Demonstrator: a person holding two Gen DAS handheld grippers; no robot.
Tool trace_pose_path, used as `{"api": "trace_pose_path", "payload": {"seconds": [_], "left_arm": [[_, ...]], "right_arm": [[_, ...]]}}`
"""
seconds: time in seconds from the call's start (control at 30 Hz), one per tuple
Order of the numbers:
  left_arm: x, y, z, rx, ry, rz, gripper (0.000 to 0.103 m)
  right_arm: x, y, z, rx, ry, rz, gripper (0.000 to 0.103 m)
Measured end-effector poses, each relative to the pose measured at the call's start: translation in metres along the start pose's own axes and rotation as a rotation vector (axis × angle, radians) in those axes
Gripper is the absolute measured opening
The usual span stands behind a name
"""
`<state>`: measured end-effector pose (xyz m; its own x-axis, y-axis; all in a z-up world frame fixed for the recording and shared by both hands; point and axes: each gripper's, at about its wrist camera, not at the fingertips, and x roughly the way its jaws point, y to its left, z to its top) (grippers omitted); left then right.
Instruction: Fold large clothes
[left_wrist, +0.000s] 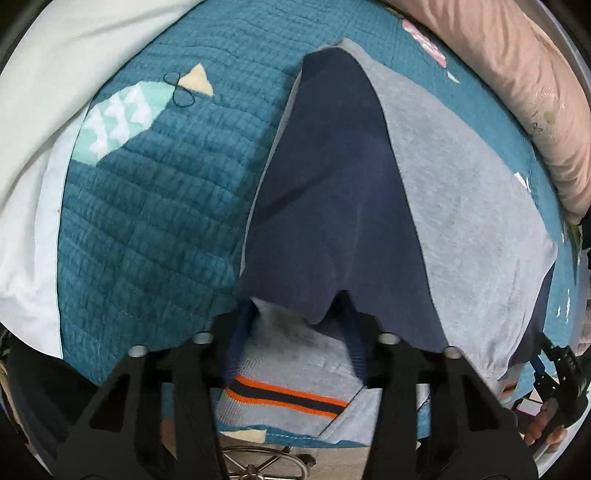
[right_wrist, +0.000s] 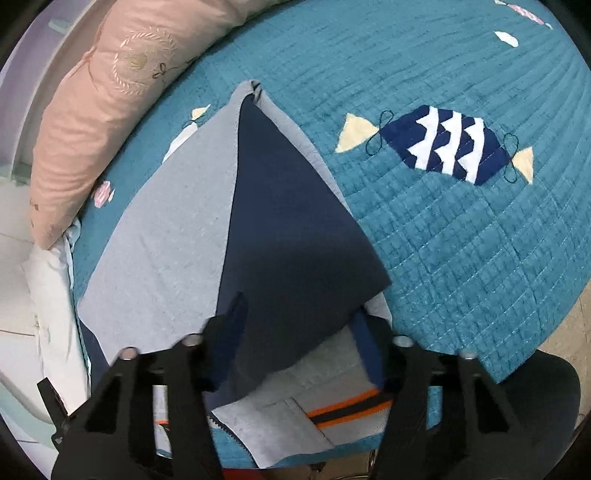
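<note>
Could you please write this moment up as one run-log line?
stage: mid-fold | left gripper: gripping garment hem | right gripper: gripping hem | surface: teal quilt

A teal quilted bedspread (right_wrist: 461, 258) with candy-shaped patches covers the bed. A pink pillow (right_wrist: 96, 122) lies upper left; white bedding (left_wrist: 33, 155) lies left. Below, possibly a chair base (left_wrist: 258, 459).
</note>
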<state>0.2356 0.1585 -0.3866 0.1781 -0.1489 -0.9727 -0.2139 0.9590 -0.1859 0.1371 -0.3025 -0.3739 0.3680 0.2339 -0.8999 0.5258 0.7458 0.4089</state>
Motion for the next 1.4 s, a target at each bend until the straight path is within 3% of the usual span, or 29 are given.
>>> {"api": "trace_pose_path", "payload": {"seconds": [0.03, 0.07, 0.17, 0.4, 0.53, 0.7, 0.77, 1.0, 1.1, 1.17, 1.23, 1.27, 1.3, 1.37, 1.4], "left_arm": [[-0.003, -0.001, 0.000, -0.003, -0.008, -0.001, 0.030], [-0.005, 0.000, 0.000, -0.005, -0.013, -0.001, 0.025], [-0.017, 0.003, -0.003, -0.010, -0.033, -0.019, 0.018], [-0.045, 0.008, -0.011, 0.009, -0.062, -0.051, 0.014], [-0.057, 0.005, -0.012, 0.019, -0.069, -0.071, 0.013], [-0.050, 0.002, -0.008, 0.043, -0.041, -0.026, 0.019], [-0.036, 0.013, -0.001, -0.007, 0.005, 0.010, 0.024], [-0.006, 0.031, 0.017, -0.133, 0.070, -0.066, 0.024], [-0.005, 0.038, 0.022, -0.172, 0.076, -0.107, 0.024], [-0.004, 0.040, 0.026, -0.181, 0.102, -0.115, 0.024], [-0.006, 0.038, 0.028, -0.182, 0.112, -0.118, 0.024], [-0.007, 0.038, 0.032, -0.172, 0.114, -0.113, 0.027], [-0.010, 0.038, 0.032, -0.169, 0.108, -0.103, 0.042], [-0.023, 0.042, 0.033, -0.177, 0.053, -0.088, 0.062], [-0.031, 0.042, 0.032, -0.176, 0.026, -0.094, 0.062]], "right_arm": [[0.000, 0.000, 0.002, -0.006, -0.003, 0.000, 0.016], [-0.001, 0.001, 0.003, -0.008, -0.001, 0.031, 0.014], [-0.008, 0.002, 0.002, -0.018, -0.020, 0.036, 0.014], [-0.033, 0.008, -0.010, -0.070, -0.055, -0.015, 0.012], [-0.049, 0.007, -0.013, -0.089, -0.070, -0.022, 0.008], [-0.060, -0.001, -0.013, -0.079, -0.061, 0.002, 0.007], [-0.058, 0.001, -0.014, -0.085, -0.053, -0.005, 0.008], [-0.025, 0.005, -0.013, -0.081, 0.010, -0.058, 0.011], [-0.008, -0.001, -0.012, -0.058, 0.042, -0.084, 0.022], [0.001, -0.007, -0.011, -0.028, 0.060, -0.023, 0.044], [0.002, -0.009, -0.010, -0.006, 0.060, 0.016, 0.048], [0.002, -0.008, -0.010, 0.000, 0.059, 0.013, 0.048], [0.003, -0.006, -0.010, -0.005, 0.064, 0.001, 0.048], [0.003, -0.002, -0.010, -0.005, 0.078, -0.032, 0.048], [0.000, -0.001, -0.011, 0.005, 0.083, -0.036, 0.048]]}}
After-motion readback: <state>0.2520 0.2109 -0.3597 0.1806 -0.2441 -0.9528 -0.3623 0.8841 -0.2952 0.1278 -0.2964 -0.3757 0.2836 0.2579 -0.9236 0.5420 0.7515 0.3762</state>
